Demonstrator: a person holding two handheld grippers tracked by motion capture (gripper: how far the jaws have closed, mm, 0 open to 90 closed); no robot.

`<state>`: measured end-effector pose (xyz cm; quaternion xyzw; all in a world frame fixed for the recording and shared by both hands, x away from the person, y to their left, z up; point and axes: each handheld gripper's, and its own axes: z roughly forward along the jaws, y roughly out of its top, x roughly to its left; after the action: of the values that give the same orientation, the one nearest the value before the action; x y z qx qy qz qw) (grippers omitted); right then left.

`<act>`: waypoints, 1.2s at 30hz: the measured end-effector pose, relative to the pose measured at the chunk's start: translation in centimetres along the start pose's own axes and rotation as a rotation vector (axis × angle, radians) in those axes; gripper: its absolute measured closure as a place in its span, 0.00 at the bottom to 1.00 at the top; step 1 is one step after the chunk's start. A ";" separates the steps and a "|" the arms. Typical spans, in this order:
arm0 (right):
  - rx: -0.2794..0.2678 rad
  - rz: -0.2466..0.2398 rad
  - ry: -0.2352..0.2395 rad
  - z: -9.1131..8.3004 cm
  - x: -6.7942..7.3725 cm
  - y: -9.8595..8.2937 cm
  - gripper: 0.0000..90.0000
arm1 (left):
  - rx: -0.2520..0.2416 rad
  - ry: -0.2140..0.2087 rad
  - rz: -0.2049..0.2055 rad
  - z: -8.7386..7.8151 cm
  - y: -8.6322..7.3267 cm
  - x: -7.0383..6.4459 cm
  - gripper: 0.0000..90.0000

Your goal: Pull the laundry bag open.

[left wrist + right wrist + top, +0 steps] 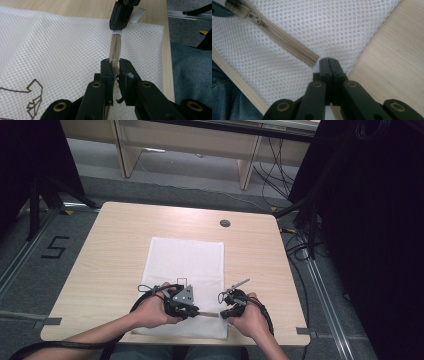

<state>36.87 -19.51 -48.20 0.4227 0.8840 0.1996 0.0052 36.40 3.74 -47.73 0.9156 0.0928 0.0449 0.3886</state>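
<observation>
On the near side of the wooden table (pixel 100 270) lies a white mesh bag (pixel 187 262). Its tan zipper (pixel 287 43) runs along the near edge. At the left, the left gripper (pixel 115 68) is pinched tight on the zipper pull. At the right, the right gripper (pixel 328 60) is clamped on the mesh at the zipper's end.

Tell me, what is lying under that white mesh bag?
The mesh bag lies flat on the wooden table, whose bare top shows all around it. Whatever sits directly beneath or inside the bag is covered by the mesh. Both grippers, left and right, pinch its beige zipper end.
</observation>
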 end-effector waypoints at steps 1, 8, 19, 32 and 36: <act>0.005 0.015 -0.001 0.0 0.1 0.0 1.00 | -0.005 0.004 -0.031 0.0 -0.1 -0.2 0.91; 0.001 0.003 0.001 0.0 0.0 0.0 1.00 | -0.002 0.002 -0.028 -0.3 -0.3 -0.1 0.91; -0.003 0.001 0.002 0.0 -0.1 0.0 1.00 | -0.009 0.001 -0.039 -0.5 -0.5 -0.1 0.91; 0.007 0.013 0.003 0.0 -0.1 0.0 1.00 | -0.002 0.001 -0.038 -1.1 -0.8 0.2 0.91; -0.003 0.003 0.001 0.0 -0.1 0.0 1.00 | -0.002 0.005 -0.034 -1.3 -0.9 0.2 0.91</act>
<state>36.90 -19.57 -48.24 0.4240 0.8831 0.2009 0.0051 36.23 5.34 -47.48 0.9135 0.1095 0.0407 0.3898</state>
